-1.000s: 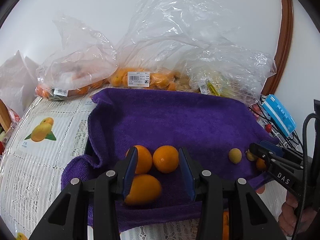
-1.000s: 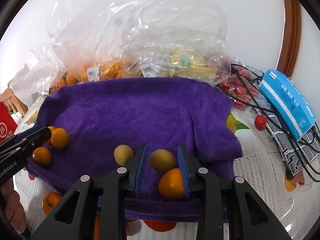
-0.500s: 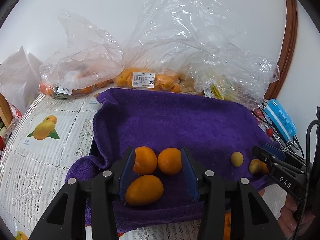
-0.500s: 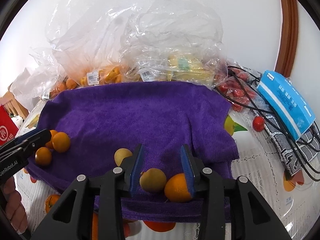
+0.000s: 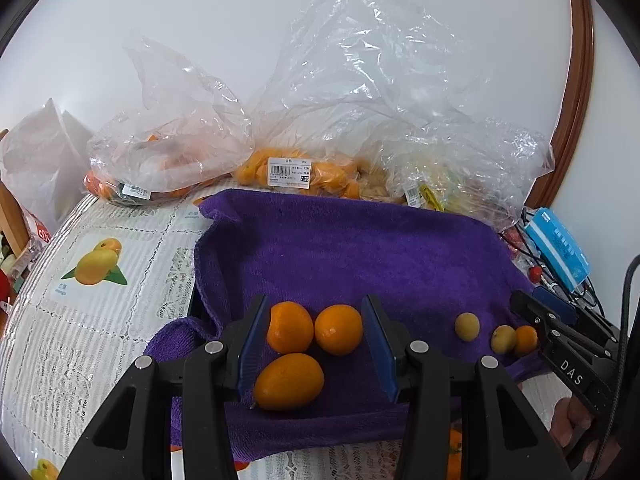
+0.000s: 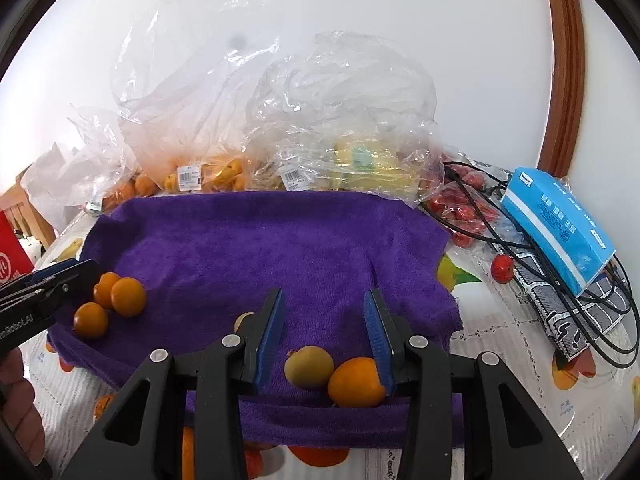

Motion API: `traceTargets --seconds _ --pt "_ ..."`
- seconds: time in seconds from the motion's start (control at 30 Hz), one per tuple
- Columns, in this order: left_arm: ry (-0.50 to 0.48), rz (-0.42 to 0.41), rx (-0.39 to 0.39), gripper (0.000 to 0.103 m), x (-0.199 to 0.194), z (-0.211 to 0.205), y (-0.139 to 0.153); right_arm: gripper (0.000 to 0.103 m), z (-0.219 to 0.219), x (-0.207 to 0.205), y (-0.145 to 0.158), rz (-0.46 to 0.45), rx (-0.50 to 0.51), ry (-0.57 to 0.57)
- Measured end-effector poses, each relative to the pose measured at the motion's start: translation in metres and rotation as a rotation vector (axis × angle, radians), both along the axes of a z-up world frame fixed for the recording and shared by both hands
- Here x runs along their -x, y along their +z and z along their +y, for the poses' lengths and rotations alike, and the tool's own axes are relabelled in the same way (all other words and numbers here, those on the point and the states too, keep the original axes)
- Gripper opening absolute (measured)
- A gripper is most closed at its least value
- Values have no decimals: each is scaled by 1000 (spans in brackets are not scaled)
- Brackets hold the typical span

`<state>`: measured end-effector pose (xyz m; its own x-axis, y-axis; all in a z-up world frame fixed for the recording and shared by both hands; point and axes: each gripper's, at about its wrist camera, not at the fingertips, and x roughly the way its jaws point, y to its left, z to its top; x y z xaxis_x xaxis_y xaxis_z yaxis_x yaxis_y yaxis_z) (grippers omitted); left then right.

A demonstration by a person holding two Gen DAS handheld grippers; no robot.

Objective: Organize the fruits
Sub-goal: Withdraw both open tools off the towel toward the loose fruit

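Observation:
A purple towel [image 5: 360, 248] covers the tray. My left gripper [image 5: 313, 300] is open over its near left part. Two round oranges [image 5: 290, 327] [image 5: 338, 330] and an oval one [image 5: 288, 382] lie loose between its blue pads. My right gripper [image 6: 323, 294] is over the towel [image 6: 260, 240] at its near right, and its jaws are opening. A yellow-green fruit [image 6: 309, 366] and an orange one [image 6: 356, 382] lie between them, the orange one beside the right pad. A second pale fruit [image 6: 242, 320] is half hidden behind the left finger.
Clear plastic bags of fruit [image 5: 288, 172] line the wall behind the towel. A blue box [image 6: 556, 220], black cables [image 6: 480, 208] and red tomatoes [image 6: 460, 212] lie to the right. A fruit-print tablecloth [image 5: 100, 264] covers the table. A hand [image 6: 20, 420] is at the lower left.
Both pairs of jaws have spread wider. The oval orange fruit now lies clear of the left pad. In the right wrist view the two fruits sit lower between the fingers.

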<state>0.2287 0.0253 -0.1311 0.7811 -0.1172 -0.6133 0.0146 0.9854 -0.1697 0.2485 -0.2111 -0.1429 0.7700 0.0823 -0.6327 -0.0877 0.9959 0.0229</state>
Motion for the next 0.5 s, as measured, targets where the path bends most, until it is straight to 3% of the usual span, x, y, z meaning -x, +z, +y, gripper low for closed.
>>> traceTargets --seconds 0.17,0.5 --pt "-1 -27 -1 45 6 -1 4 41 2 13 8 -36 1 24" --pt "-6 -48 -18 45 23 -5 4 41 -3 50 10 40 -89 11"
